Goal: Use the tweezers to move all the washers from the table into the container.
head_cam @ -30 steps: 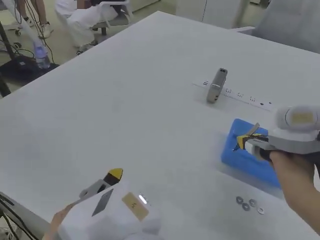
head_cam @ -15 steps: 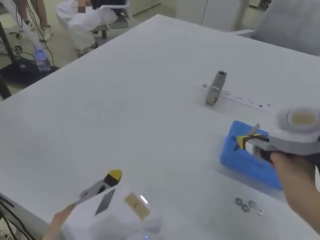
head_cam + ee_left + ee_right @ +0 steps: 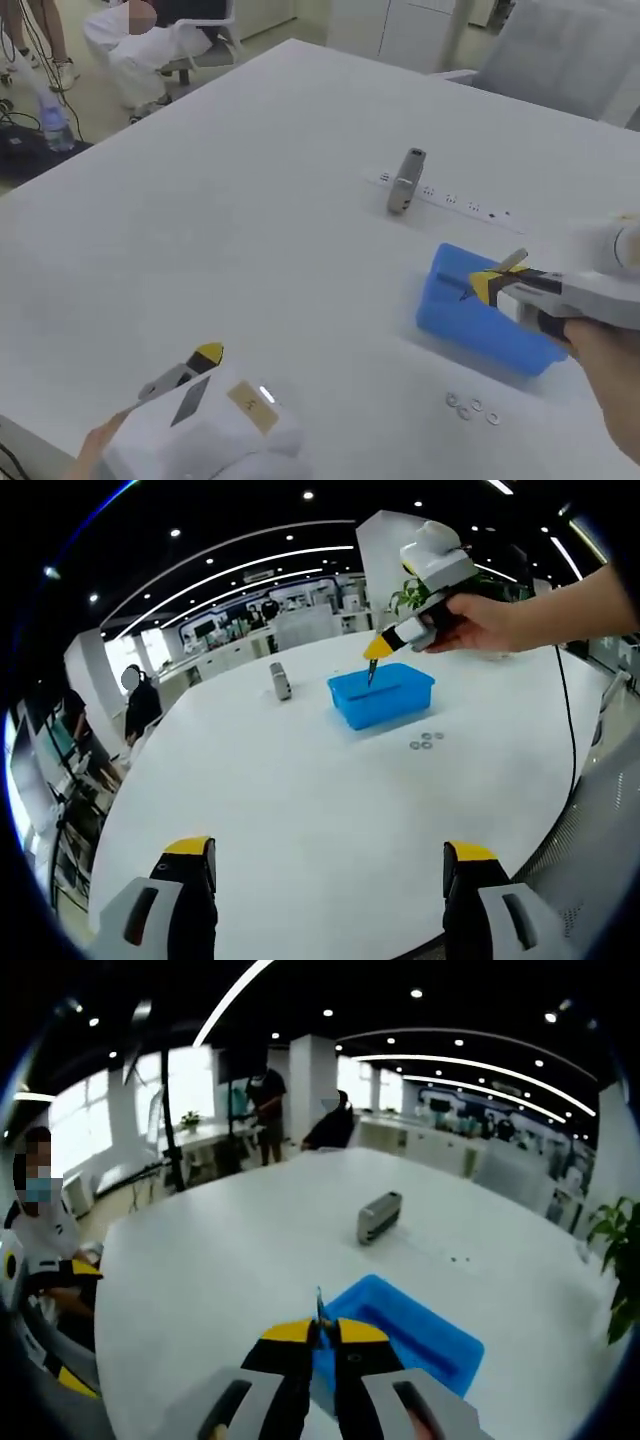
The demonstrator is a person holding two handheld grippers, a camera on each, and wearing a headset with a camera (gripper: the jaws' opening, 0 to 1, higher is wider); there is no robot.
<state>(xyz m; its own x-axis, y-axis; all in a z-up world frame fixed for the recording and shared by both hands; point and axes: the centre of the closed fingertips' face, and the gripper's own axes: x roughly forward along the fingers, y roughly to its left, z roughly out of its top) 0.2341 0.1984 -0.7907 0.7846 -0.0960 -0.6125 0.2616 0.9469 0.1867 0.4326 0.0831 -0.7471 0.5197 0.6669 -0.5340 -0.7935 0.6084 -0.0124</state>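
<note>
Only my headset view shifts; right tool (image 3: pixel 487 285), pinching tweezers (image 3: pixel 369 672), still hovers over blue container (image 3: pixel 470 330). Left tool (image 3: pixel 328 850) spread, idle. Washers (image 3: pixel 470 407) remain on tabletop (image 3: pixel 250 200): task unfinished.

An open-plan office: in the right gripper view light strips (image 3: pixel 238 998) cross a dark ceiling at the top, people (image 3: pixel 262 1095) stand by desks (image 3: pixel 205 1138) at upper left, and a potted plant (image 3: pixel 615 1260) sits at the right edge. In the head view a grey chair (image 3: pixel 560 55) stands upper right behind the white table (image 3: pixel 250 200).
</note>
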